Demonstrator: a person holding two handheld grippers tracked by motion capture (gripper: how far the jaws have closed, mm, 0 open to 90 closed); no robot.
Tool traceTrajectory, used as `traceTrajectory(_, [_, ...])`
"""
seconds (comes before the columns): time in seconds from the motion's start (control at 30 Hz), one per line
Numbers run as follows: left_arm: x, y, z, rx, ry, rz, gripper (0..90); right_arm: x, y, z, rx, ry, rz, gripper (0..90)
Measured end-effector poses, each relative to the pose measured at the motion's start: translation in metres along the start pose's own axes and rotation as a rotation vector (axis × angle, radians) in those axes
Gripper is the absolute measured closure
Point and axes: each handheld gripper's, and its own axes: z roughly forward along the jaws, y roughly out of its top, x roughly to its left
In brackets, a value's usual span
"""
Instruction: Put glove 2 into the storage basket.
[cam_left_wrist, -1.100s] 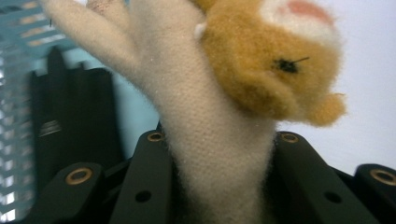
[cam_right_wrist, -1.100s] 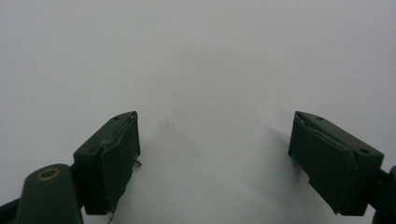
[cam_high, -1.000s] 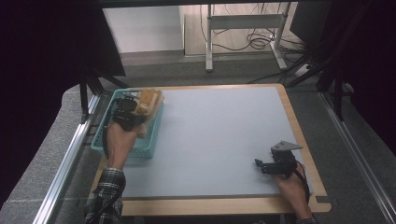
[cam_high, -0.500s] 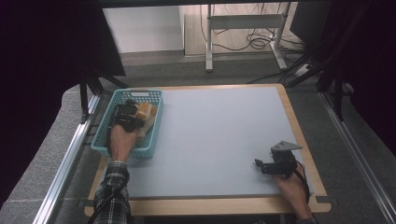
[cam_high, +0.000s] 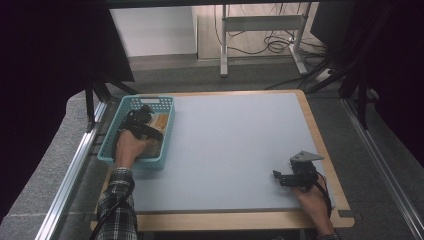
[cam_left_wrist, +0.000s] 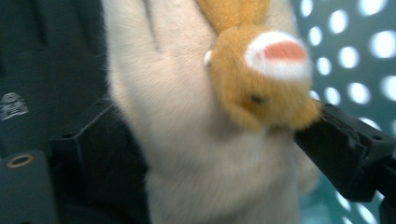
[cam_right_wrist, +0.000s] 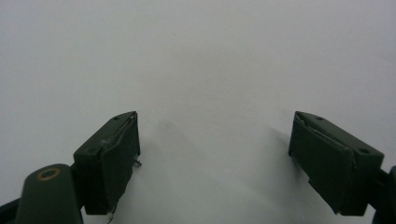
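At the left of the high view, a blue basket (cam_high: 111, 157) sits on the grey table (cam_high: 235, 145). The left gripper (cam_high: 145, 124) is down inside it, held by the left hand (cam_high: 129, 148). In the left gripper view, its 2 jaws squeeze a soft toy (cam_left_wrist: 210, 121), cream and tan with a pink spot, between them. The basket wall with holes (cam_left_wrist: 355, 51) is at the upper right. At the lower right of the high view, the right gripper (cam_high: 284, 179) rests on the bare table. Its jaws are wide apart and hold nothing.

plush toy (cam_left_wrist: 210, 116) blurred, cropped top and bottom
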Motion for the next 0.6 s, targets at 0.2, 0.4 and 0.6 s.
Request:
traceTrajectory(0.2, [0.015, -0.005, -0.026, -0.114, 0.019, -0.053, 32.0, 0.000, 0.000, 0.000, 0.000, 0.000, 0.000, 16.2])
traceTrajectory(0.4, [0.023, -0.005, -0.004, -0.044, 0.108, -0.100, 75.5, 0.000, 0.000, 0.000, 0.000, 0.000, 0.000, 16.2])
traceTrajectory(0.6, [0.010, 0.002, 0.012, -0.010, 0.027, -0.070, 80.5, 0.000, 0.000, 0.000, 0.000, 0.000, 0.001, 16.2])
